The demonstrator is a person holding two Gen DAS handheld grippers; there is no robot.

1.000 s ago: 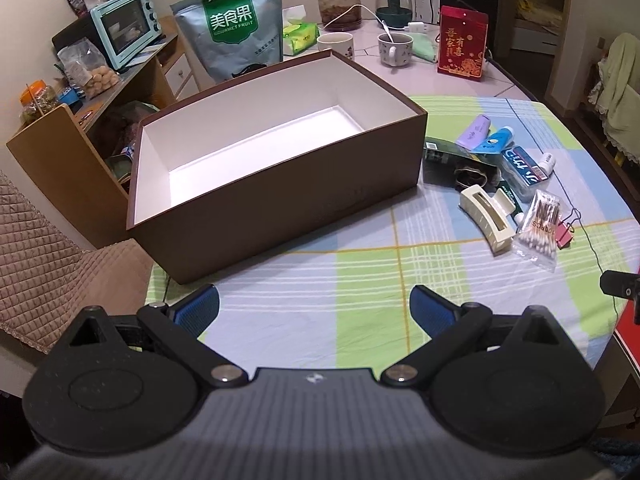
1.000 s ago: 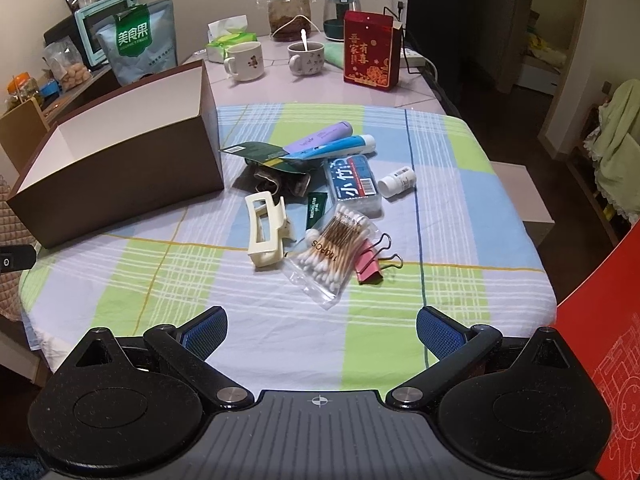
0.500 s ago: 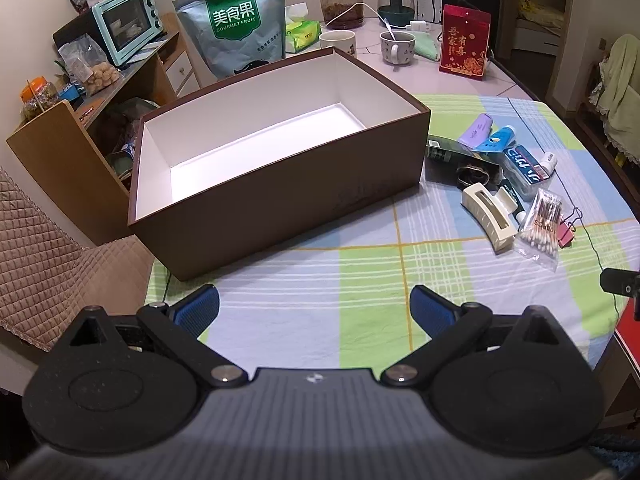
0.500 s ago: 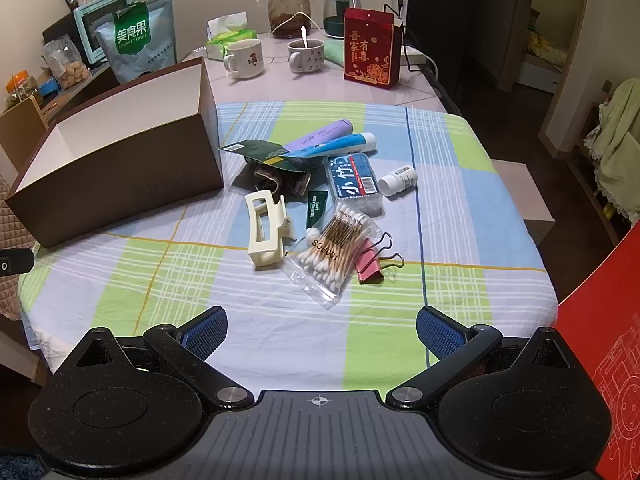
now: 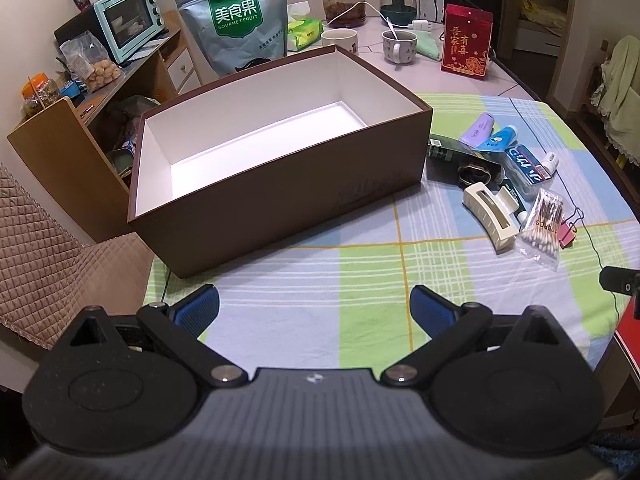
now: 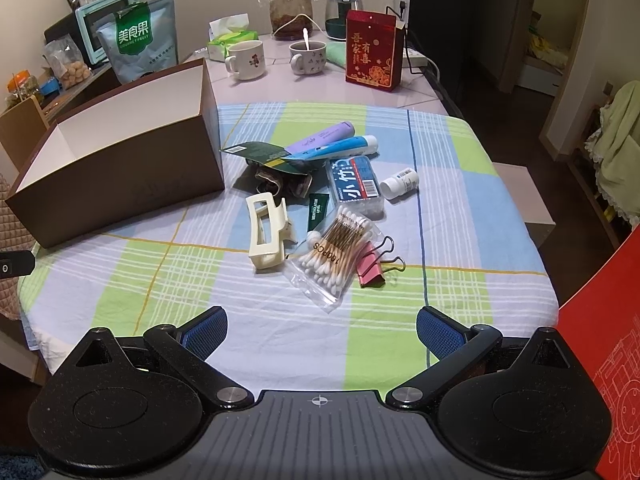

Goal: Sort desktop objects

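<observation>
Both tools hang over the near edge of the checked tablecloth [image 6: 224, 280] with nothing between their blue pads: the left gripper [image 5: 314, 306] is spread wide, and the right gripper [image 6: 322, 326] is spread wide too.

The brown box [image 5: 280, 168], white inside and with nothing in it, stands at about 11 o'clock from the left gripper. The clutter to be sorted lies at 12 o'clock from the right gripper, just right of the box.

The likely trouble comes from how tightly the pile is packed. The bag of cotton swabs [image 6: 336, 256] lies on the pink binder clip [image 6: 370, 266] and touches the cream hair claw [image 6: 266, 232], so a grab at one may drag or flick its neighbours. The bag is slick and floppy and could slide out of a pinch. The small white bottle [image 6: 400, 184] lies on its side and may roll toward the table edge if nudged. The two tubes [image 6: 332, 142] overlap the dark green packet [image 6: 260, 152], so lifting the packet could tip them.

Counted:
- one box
- one hair claw
- one swab bag
- one binder clip for certain
- one blue floss-pick case [image 6: 354, 184]
- one white bottle
- two tubes
- one small green sachet [image 6: 318, 210]
- one brown wallet-like thing [image 6: 280, 184]
</observation>
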